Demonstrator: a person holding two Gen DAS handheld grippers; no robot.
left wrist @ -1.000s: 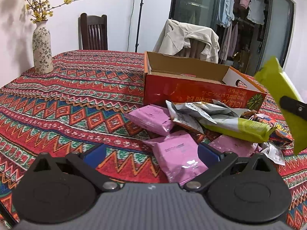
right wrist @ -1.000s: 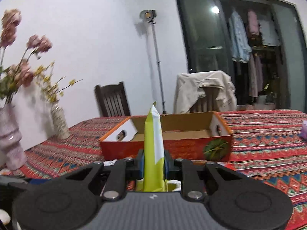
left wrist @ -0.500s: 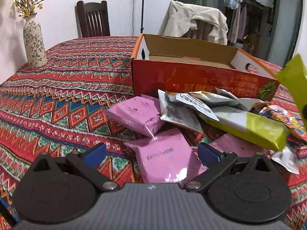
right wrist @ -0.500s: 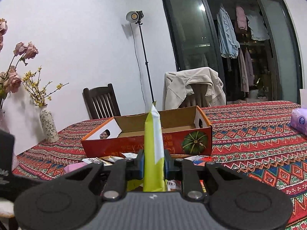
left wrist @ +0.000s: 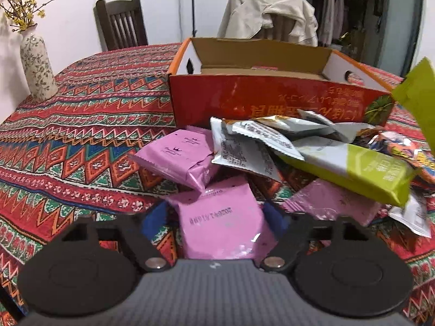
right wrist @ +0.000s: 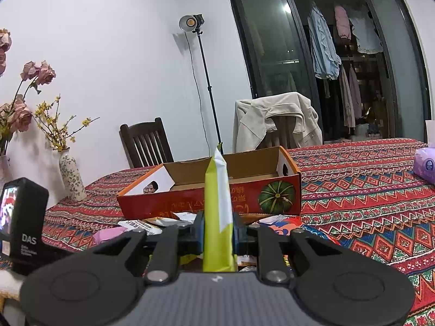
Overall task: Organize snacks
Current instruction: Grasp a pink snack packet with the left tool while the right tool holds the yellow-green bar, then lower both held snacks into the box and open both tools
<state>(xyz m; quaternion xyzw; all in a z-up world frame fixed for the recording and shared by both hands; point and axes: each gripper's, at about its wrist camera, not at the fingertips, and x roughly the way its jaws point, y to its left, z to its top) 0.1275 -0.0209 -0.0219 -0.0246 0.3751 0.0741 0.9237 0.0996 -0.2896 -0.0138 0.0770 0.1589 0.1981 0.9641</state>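
My left gripper (left wrist: pixel 216 217) is open around a pink snack packet (left wrist: pixel 221 225) at the near edge of a snack pile; its fingers stand just beside the packet. Another pink packet (left wrist: pixel 179 157), silver packets (left wrist: pixel 244 152) and a green-and-white packet (left wrist: pixel 353 168) lie in front of an open red cardboard box (left wrist: pixel 272 100). My right gripper (right wrist: pixel 217 233) is shut on a green-and-white packet (right wrist: pixel 217 217), held upright above the pile, in front of the box (right wrist: pixel 217 203). That packet also shows at the right edge of the left wrist view (left wrist: pixel 418 97).
A patterned red tablecloth (left wrist: pixel 81 135) covers the table. A flowered vase (left wrist: pixel 36 68) stands at the far left. Two chairs (right wrist: pixel 146 144) stand behind the table, one draped with a jacket (right wrist: pixel 274 119). A purple tissue pack (right wrist: pixel 425 164) lies at the right.
My left gripper has moved forward over the pink packet and its fingers have narrowed around it. My right gripper has carried the green packet to the right and back from the box.
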